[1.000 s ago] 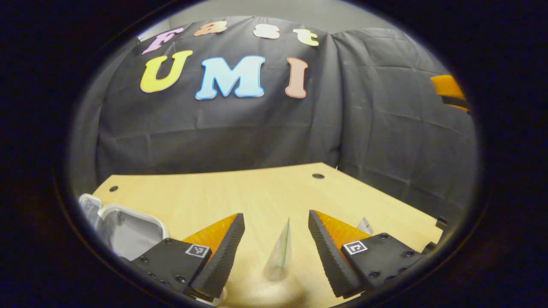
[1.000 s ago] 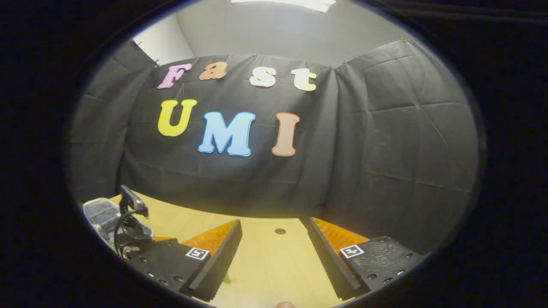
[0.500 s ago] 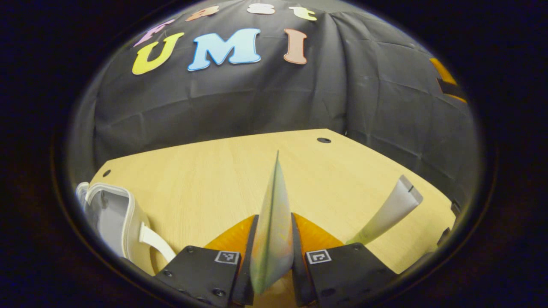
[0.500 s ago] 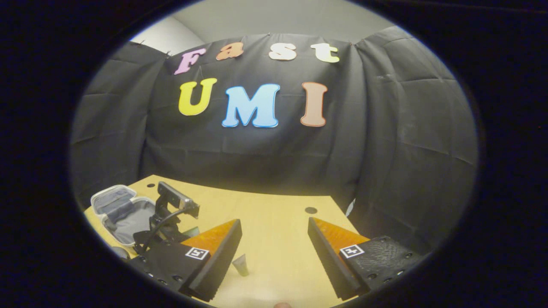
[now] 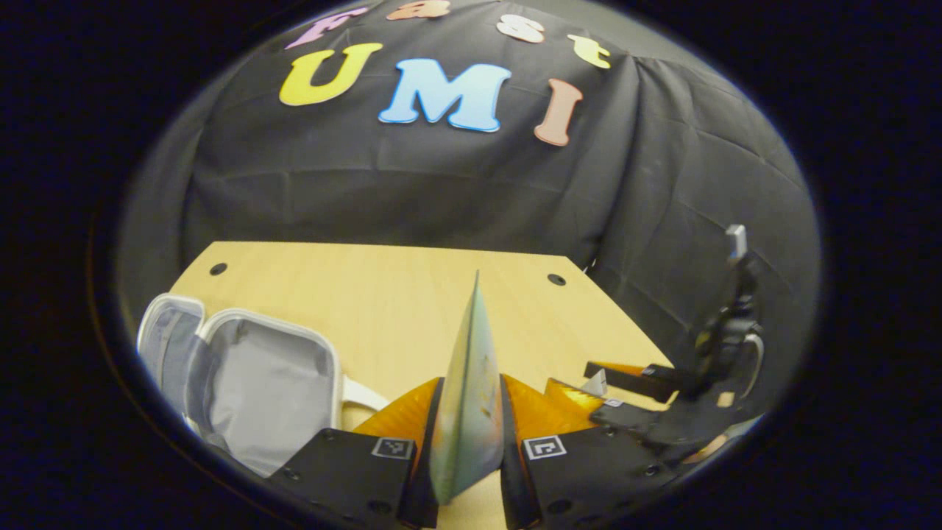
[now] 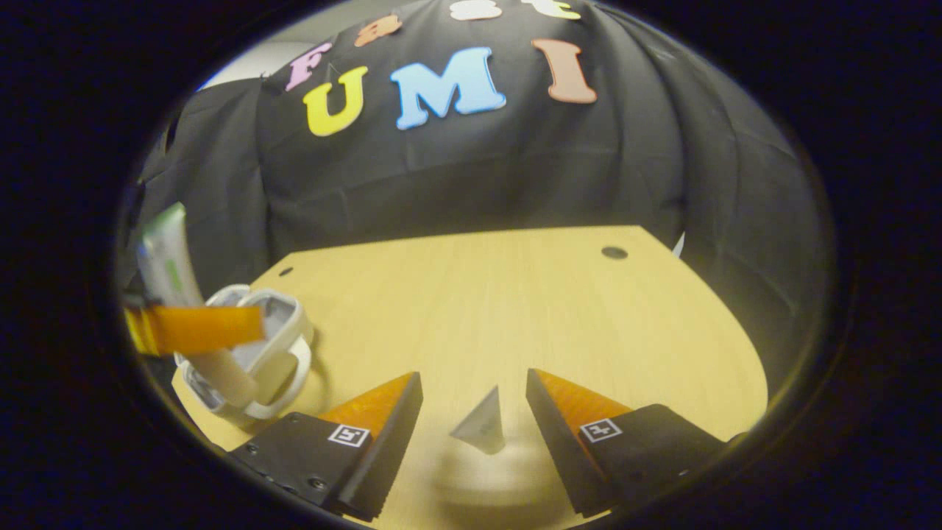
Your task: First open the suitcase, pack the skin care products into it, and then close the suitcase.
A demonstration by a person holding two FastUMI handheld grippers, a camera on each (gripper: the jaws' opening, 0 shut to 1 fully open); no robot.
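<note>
My left gripper (image 5: 471, 379) is shut on a pale green-white tube (image 5: 471, 338), whose flat crimped end points up and away. The small white suitcase (image 5: 250, 383) lies open with its grey lining showing, to the left of that gripper. In the right gripper view the held tube (image 6: 165, 258) and an orange finger (image 6: 195, 329) hang above the suitcase (image 6: 283, 353). My right gripper (image 6: 473, 375) is open and low over the table, and the crimped end of a second, grey-white tube (image 6: 482, 428) lies between its fingers without touching them.
The wooden table (image 5: 368, 294) has small round holes near its far corners and ends at the black cloth wall. In the left gripper view the right gripper (image 5: 625, 383) and its camera mount (image 5: 728, 331) sit close by on the right.
The left gripper closed on the first tube, then lifted and swung it towards the suitcase. The right gripper dropped low and now straddles the second tube.
</note>
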